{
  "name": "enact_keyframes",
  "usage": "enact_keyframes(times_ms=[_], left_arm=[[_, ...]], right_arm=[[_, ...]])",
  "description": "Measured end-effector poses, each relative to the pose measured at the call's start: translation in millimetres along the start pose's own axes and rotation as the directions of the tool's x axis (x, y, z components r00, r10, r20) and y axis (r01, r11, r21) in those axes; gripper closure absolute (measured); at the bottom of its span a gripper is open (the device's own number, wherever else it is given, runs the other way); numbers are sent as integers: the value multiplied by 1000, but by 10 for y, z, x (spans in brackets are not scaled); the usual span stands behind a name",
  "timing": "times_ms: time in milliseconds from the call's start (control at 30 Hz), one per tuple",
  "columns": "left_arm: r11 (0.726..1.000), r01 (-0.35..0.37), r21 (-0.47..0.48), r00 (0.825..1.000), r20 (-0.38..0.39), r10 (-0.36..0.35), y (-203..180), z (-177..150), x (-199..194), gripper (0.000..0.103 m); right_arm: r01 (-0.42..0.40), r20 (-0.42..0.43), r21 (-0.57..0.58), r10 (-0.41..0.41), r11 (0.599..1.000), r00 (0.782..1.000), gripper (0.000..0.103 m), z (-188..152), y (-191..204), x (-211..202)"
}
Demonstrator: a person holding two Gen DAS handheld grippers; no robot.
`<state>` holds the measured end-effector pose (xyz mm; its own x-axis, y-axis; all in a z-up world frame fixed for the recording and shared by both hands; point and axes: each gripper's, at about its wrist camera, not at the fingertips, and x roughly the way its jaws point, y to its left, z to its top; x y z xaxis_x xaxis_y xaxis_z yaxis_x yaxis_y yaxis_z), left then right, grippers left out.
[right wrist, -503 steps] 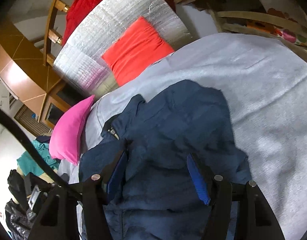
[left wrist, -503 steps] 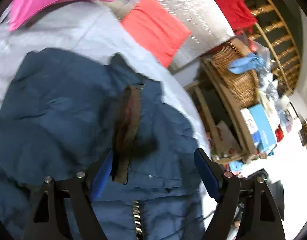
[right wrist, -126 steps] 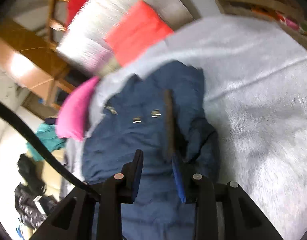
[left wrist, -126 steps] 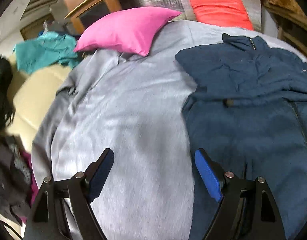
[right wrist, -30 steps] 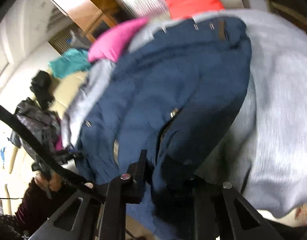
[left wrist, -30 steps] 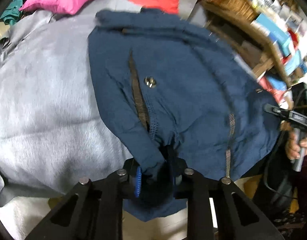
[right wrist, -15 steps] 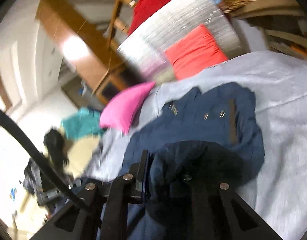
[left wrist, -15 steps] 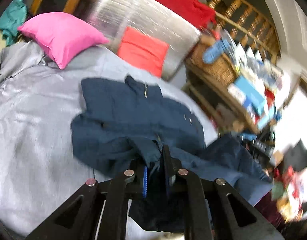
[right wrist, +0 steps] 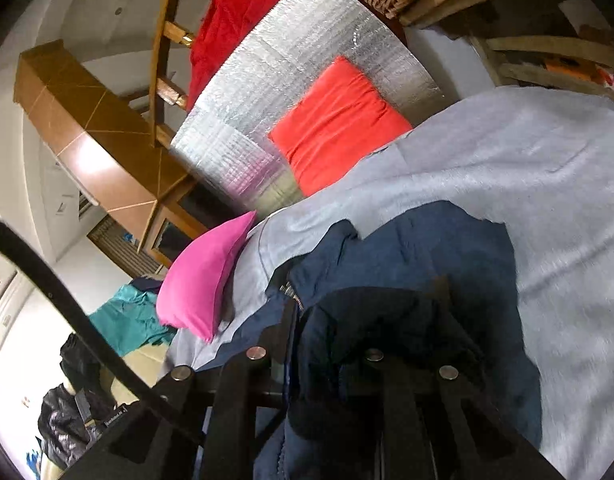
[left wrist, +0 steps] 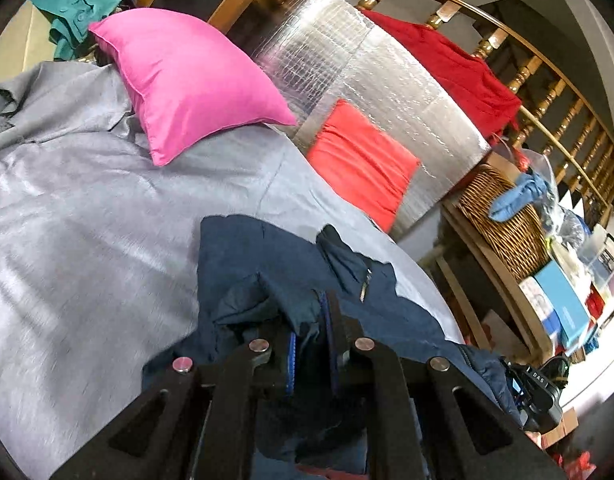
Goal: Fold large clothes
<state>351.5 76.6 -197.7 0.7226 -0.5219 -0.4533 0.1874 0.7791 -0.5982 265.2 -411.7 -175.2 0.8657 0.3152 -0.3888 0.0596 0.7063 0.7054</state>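
Jacket [left wrist: 243, 256], navy, is pinched in both grippers. Left gripper [left wrist: 312, 320]: blue pads clamped tight on a bunched fold of the fabric, nothing else between them. Right gripper [right wrist: 331, 336]: jaws closed on another wad of the same jacket; the cloth drapes over the fingers and hides the pads.

Rest of the jacket lies on the grey bedspread [left wrist: 87, 208], partly doubled over on itself. Collar with its zip [left wrist: 363, 284] sits just past the left gripper; in the right view the zip [right wrist: 291, 292] shows just left of the held wad. Lower part of the garment hangs off the near edge of the bed, under the grippers.

Around it, going out:
- Pink pillow [left wrist: 187, 76] at the far left of the bed, well apart from the jacket, resting on the bedspread.
- Red cushion [left wrist: 359, 160] leaning on a silver foil panel [left wrist: 387, 80] at the head of the bed.
- Red cloth [left wrist: 447, 64] draped over a wooden railing [left wrist: 547, 92] behind the panel.
- Wicker basket [left wrist: 503, 216] to the right on shelving, a blue rag [left wrist: 519, 196] hanging over its rim.
- Teal garment [right wrist: 127, 316] and dark clothes [right wrist: 67, 420] piled left of the bed.

Bedspread between jacket and pillow is bare fabric.
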Motion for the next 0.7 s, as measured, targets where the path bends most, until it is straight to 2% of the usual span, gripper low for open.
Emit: enact_keyframes(times_ms=[233,400,500,567,600,633,667,700], left_arm=[[1000,-12,25,1000,1,12,-119,287,472,91],[999,-47,3,999,-23,47,-69,400,878,91],[996,-93,-3,995,-46,93,-4,414,1040,90],[993,-114,-30,991,-72,112,54,405,1113,90],[993,-117,-34,990,-82,113,63,404,1126,90],[992,-123,-41,988,-100,118,72,414,1141,89],[991,-124,-54,986,-118,117,76,434,1143,88],[991,-117,-70,986,-126,108,77,453,1123,85]], right_arm=[[22,-13,111,-20,994,1000,87,292,-368,506],[32,-35,162,-27,986,999,87,462,-601,856],[24,-60,204,-12,979,998,85,530,-686,1019],[22,-91,232,-1,973,996,80,592,-727,1137],[13,-107,255,15,967,994,73,620,-754,1189],[-1,-114,274,34,962,993,60,640,-761,1211],[-50,-116,318,91,947,989,52,676,-788,1226],[-97,-102,355,141,930,985,41,712,-796,1214]])
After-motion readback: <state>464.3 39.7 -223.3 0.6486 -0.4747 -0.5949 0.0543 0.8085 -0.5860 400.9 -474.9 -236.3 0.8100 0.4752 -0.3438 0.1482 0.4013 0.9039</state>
